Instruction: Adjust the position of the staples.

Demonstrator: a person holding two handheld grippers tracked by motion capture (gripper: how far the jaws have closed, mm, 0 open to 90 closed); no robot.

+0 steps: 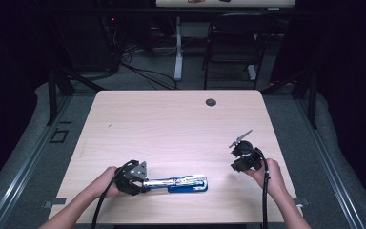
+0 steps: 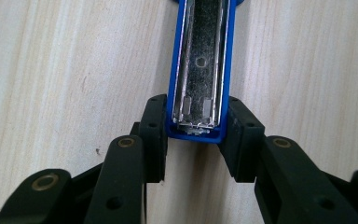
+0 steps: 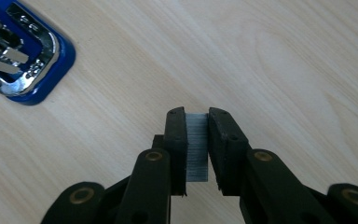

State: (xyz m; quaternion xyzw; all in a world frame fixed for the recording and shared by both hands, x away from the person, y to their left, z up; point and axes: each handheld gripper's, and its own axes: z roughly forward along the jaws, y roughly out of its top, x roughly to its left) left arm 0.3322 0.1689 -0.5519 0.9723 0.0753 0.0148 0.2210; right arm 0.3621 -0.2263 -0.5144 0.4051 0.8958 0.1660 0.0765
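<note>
Pale wood worktop (image 1: 171,124) carries an opened blue stapler (image 1: 183,183) near its front edge; the left hand-held gripper (image 2: 196,140) clamps the stapler's end. Well to the right, the right hand-held gripper (image 3: 197,149) pinches a grey strip of staples (image 3: 196,147) above the wood.

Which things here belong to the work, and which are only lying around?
In use:
- blue stapler, opened flat, held by left gripper
- strip of staples, clamped in right gripper

Lying about:
- round dark cap in the table
- chair behind the table
</note>
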